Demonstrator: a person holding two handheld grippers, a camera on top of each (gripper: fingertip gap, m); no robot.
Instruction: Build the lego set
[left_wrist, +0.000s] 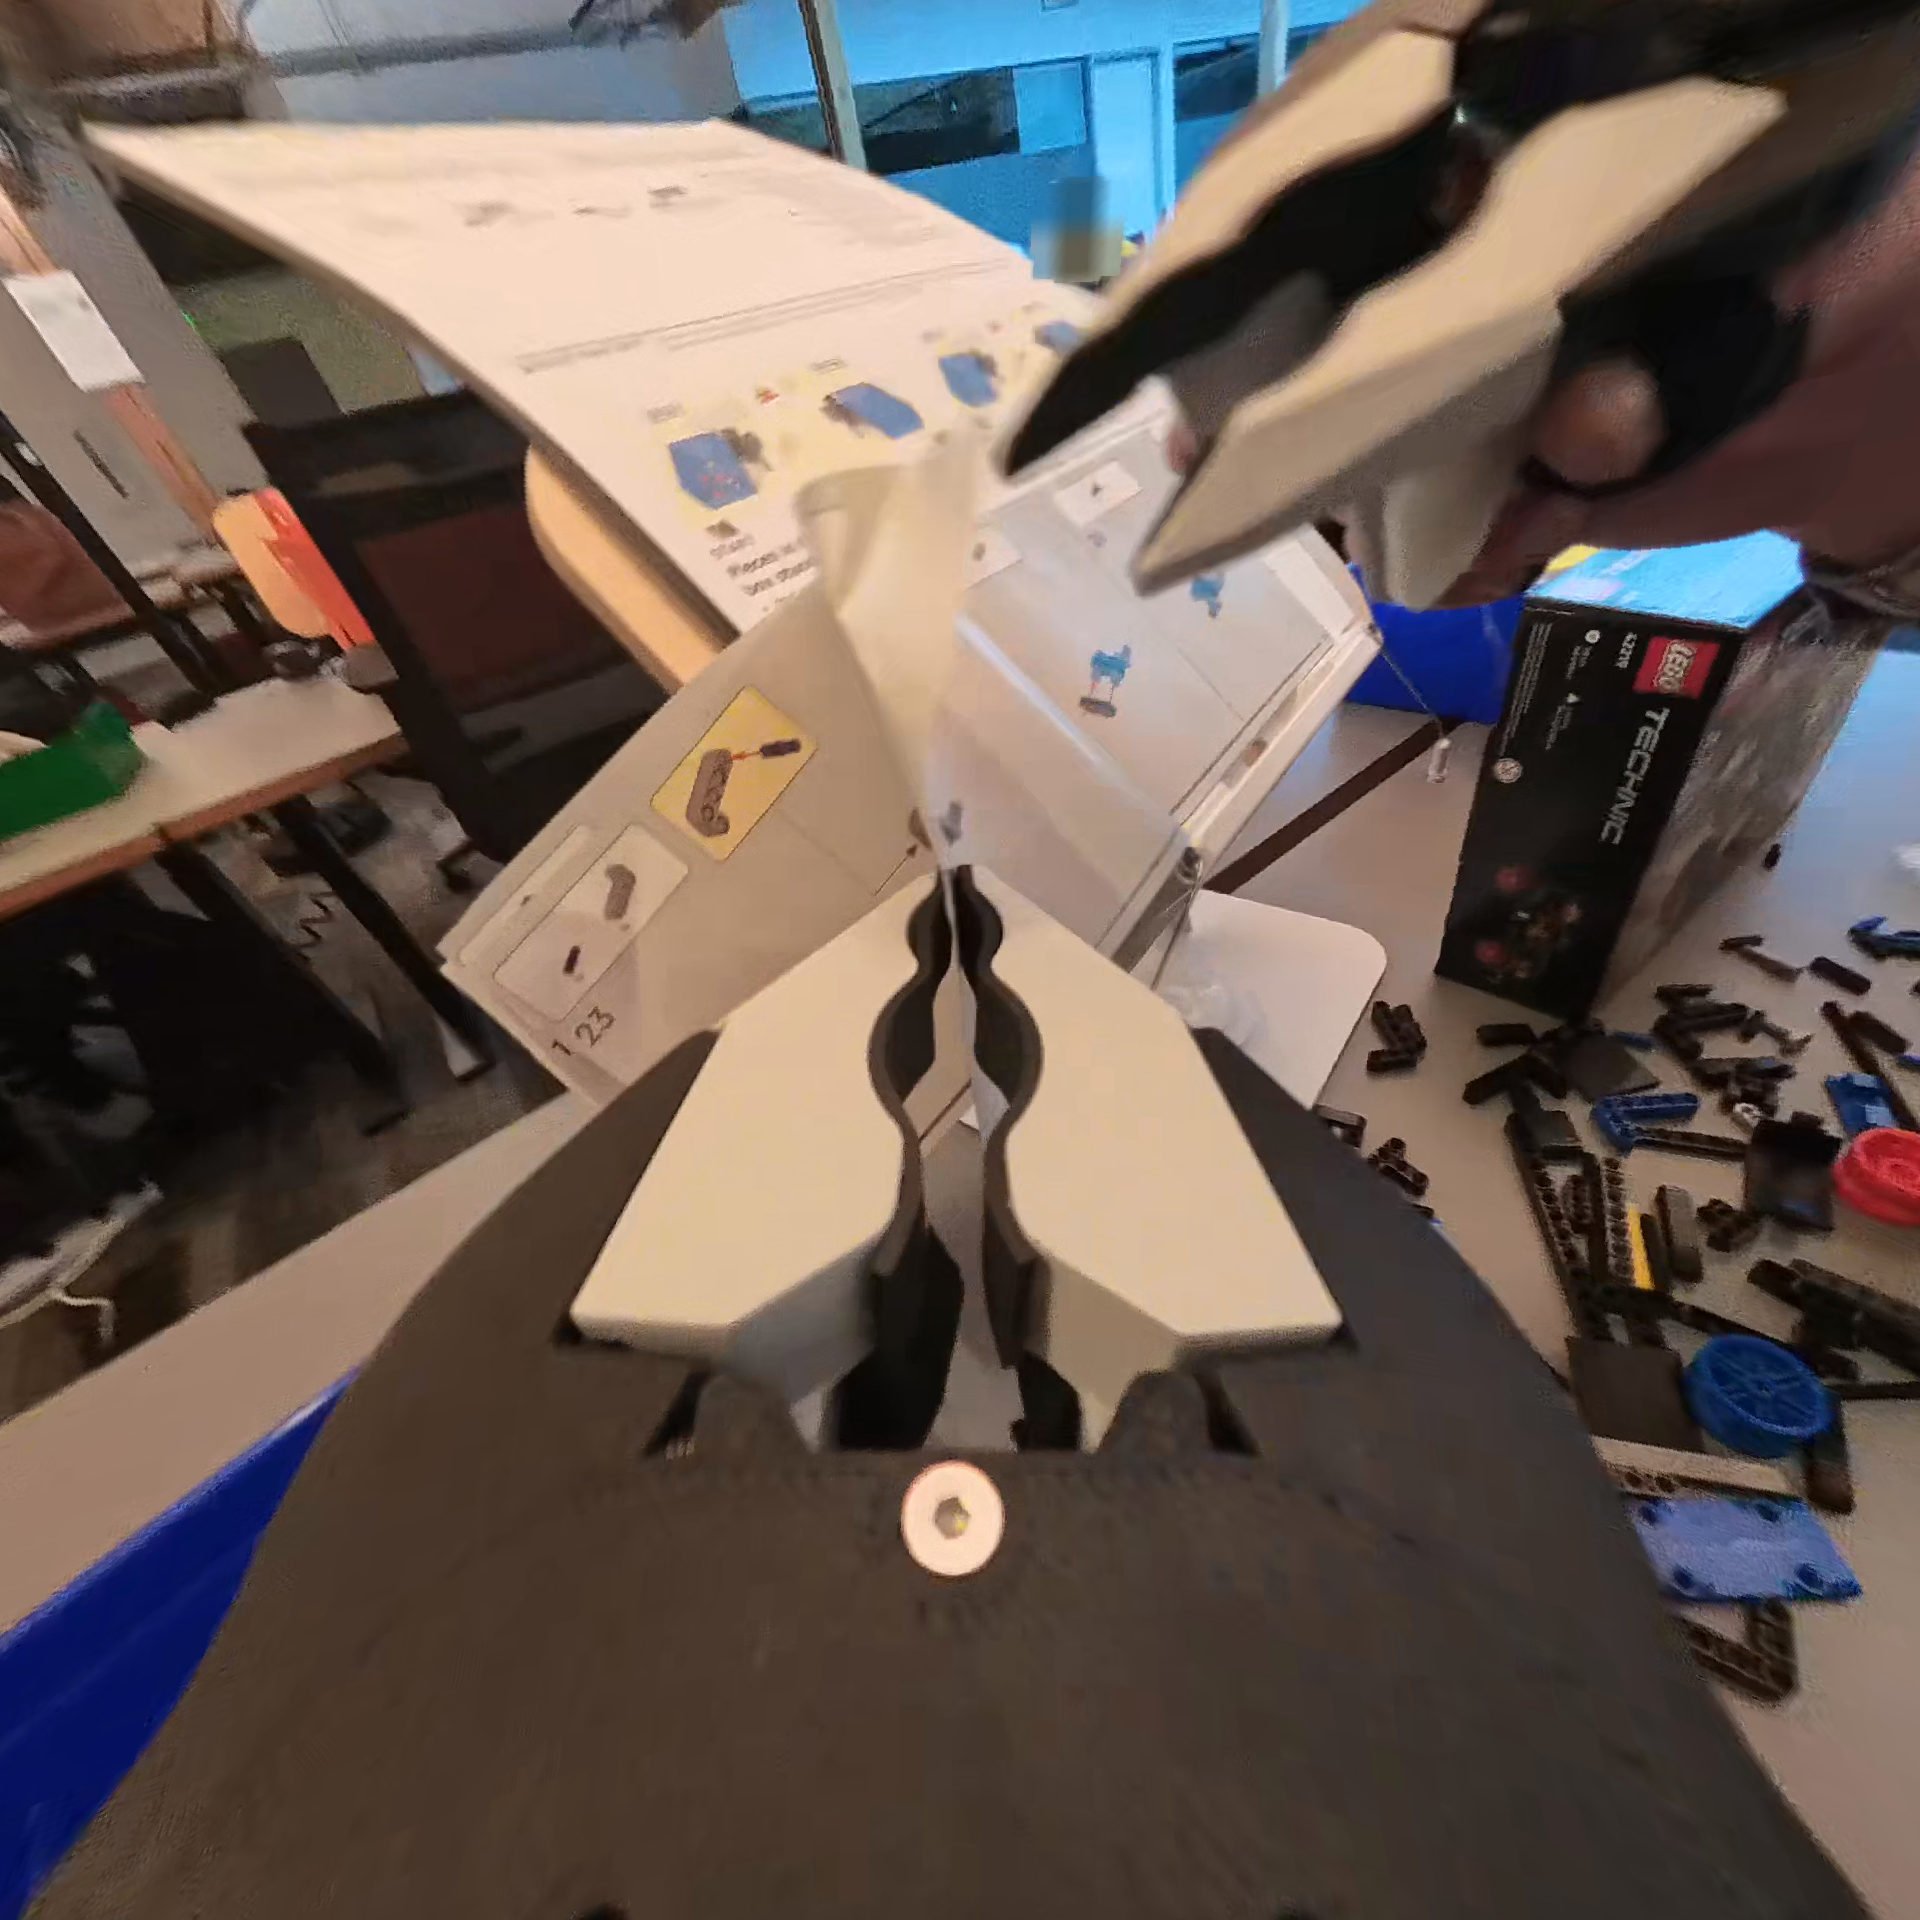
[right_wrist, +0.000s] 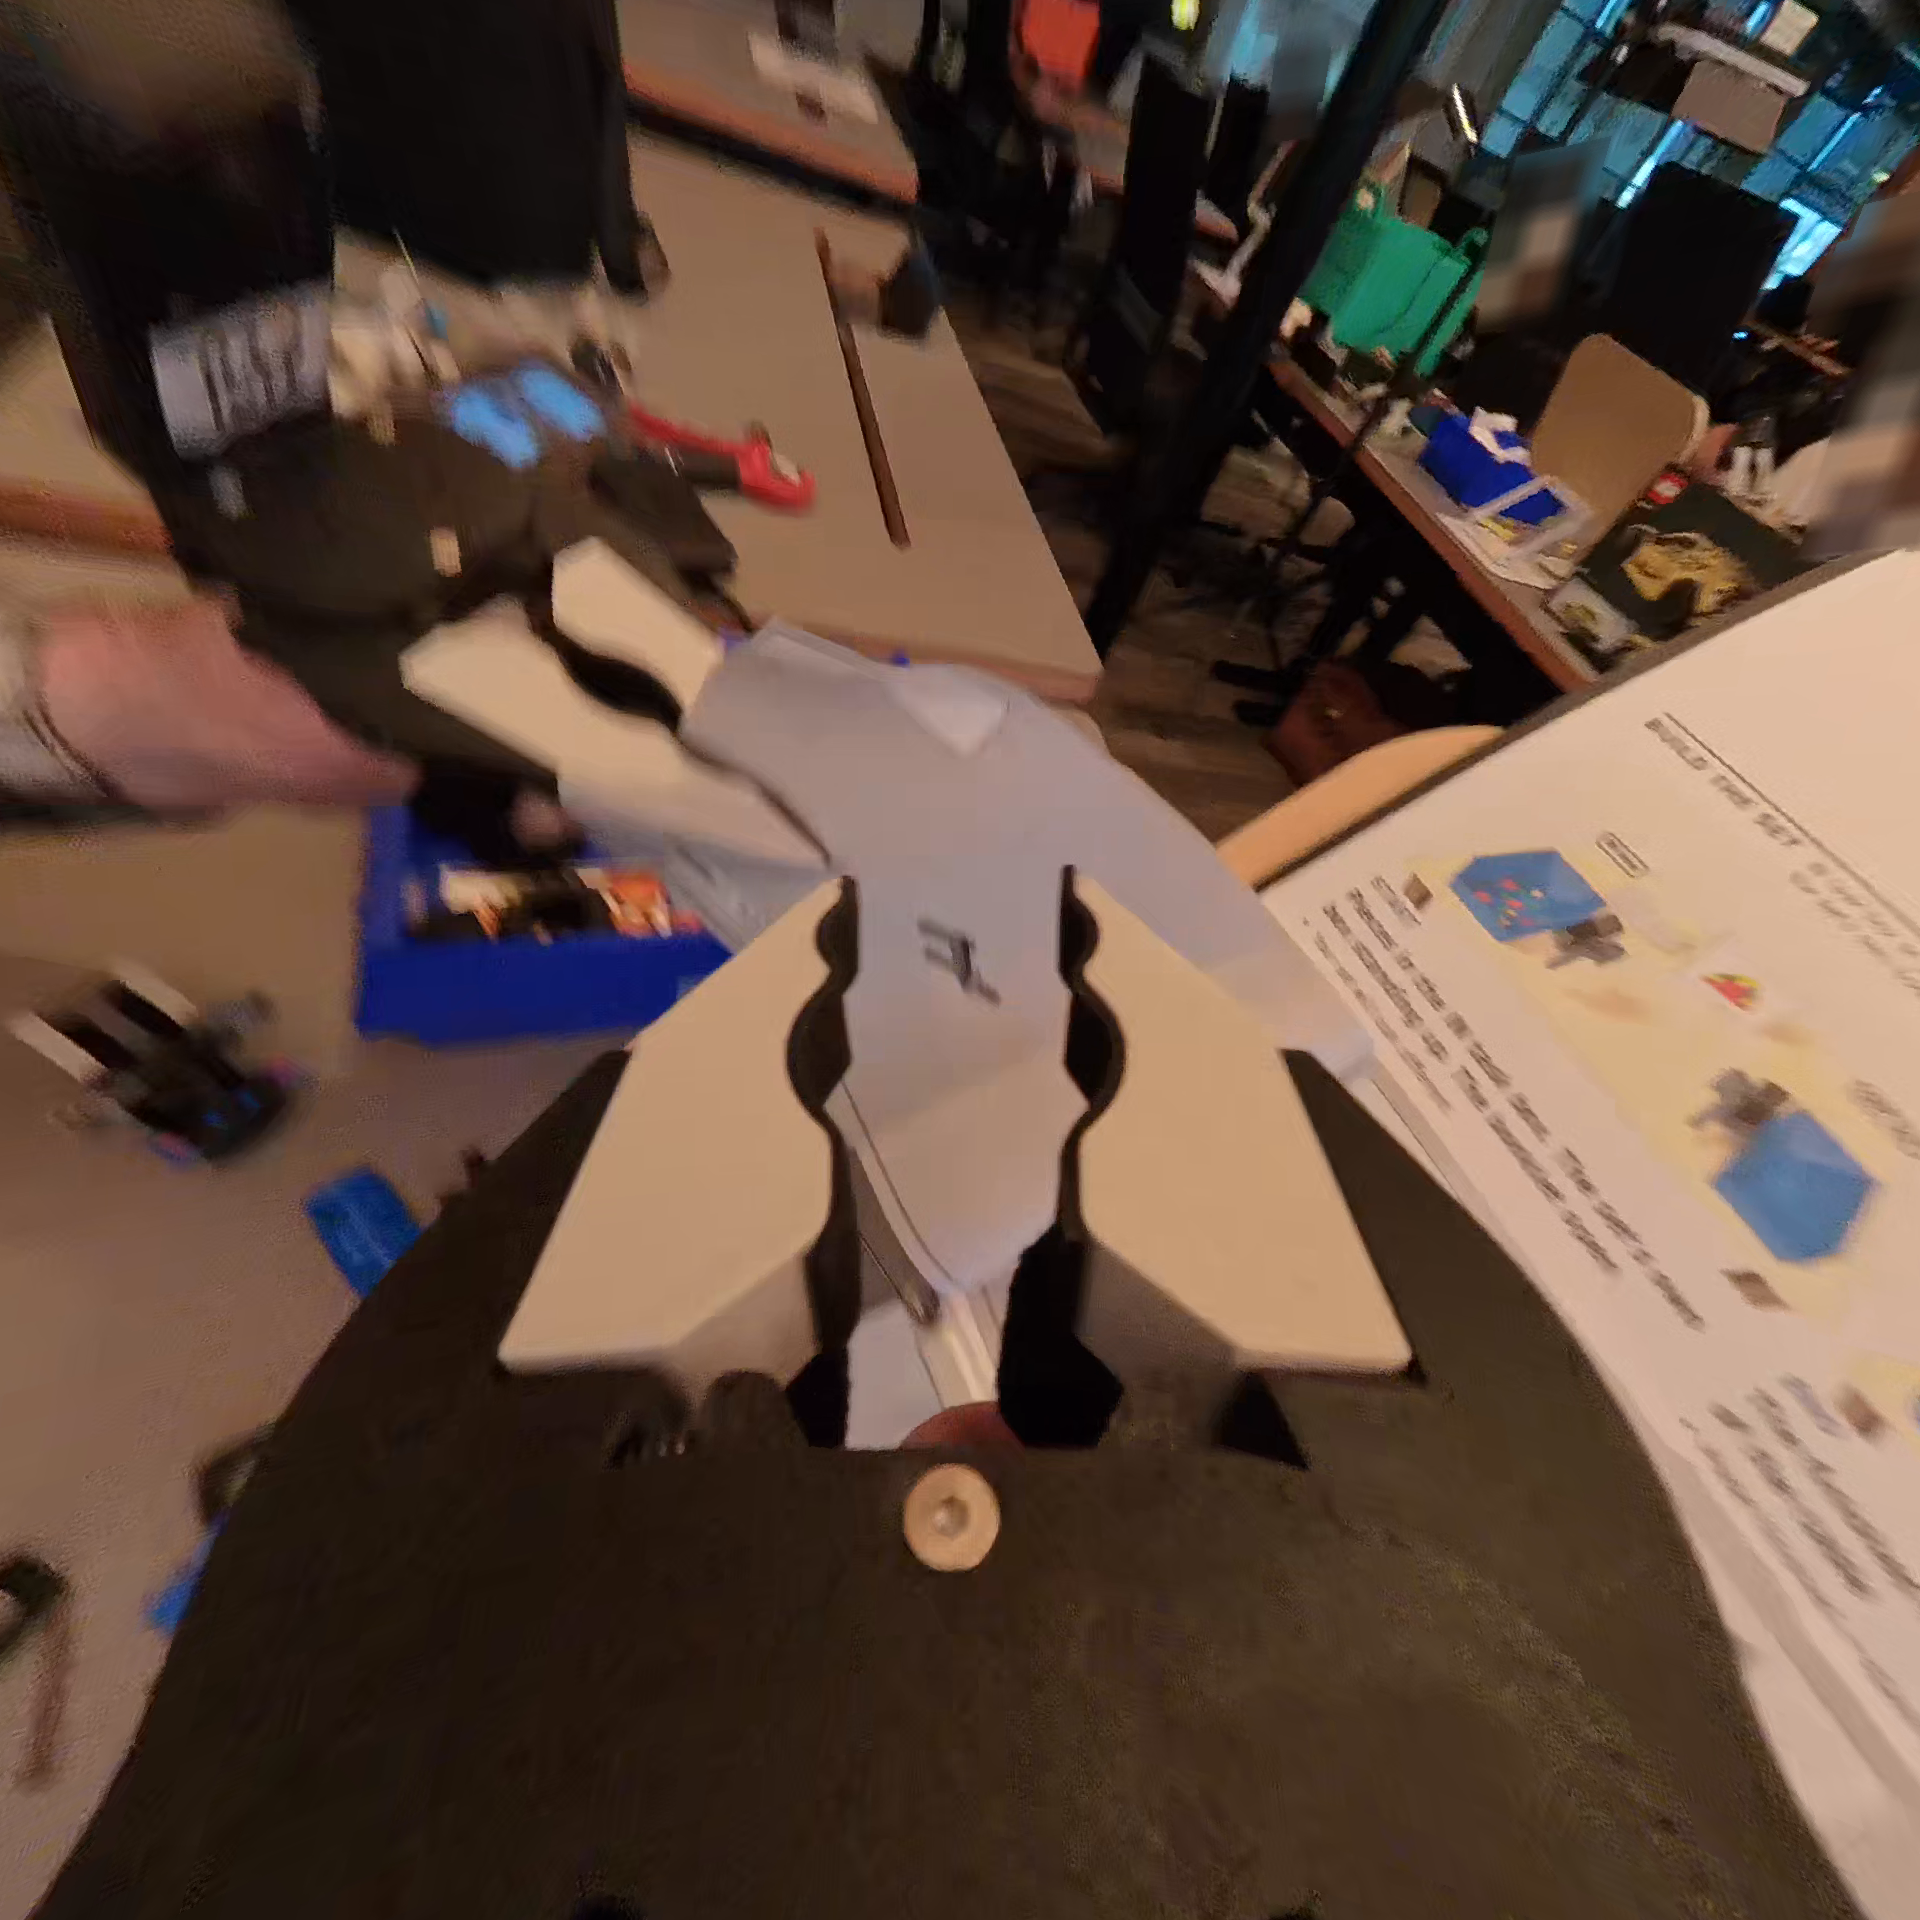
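Note:
In the left wrist view my left gripper (left_wrist: 951, 883) is shut on the lower edge of a thin white page (left_wrist: 904, 582) of the instruction booklet (left_wrist: 665, 831). The page stands up between the pads. The booklet leans open on a stand. My right gripper (left_wrist: 1086, 514) hovers at the upper right with its jaws apart, near the page's top. In the right wrist view my right gripper (right_wrist: 958, 883) is open. The lifted page (right_wrist: 935, 790) shows flat beyond the gap, not pressed by the pads. My left gripper (right_wrist: 691, 717) pinches the page's left edge there.
A black Lego box (left_wrist: 1621, 790) stands on the grey table at the right. Several loose black and blue pieces (left_wrist: 1683, 1143), a blue wheel (left_wrist: 1756, 1397) and a red wheel (left_wrist: 1881, 1174) lie in front of it. A large printed sheet (left_wrist: 623, 270) curves behind. A blue bin (right_wrist: 520, 987) sits at the left. The gap from one gripper's tips to the other's is roughly 7 cm. The blue wheel (left_wrist: 1756, 1397) is about equally far from each gripper, around 30 cm.

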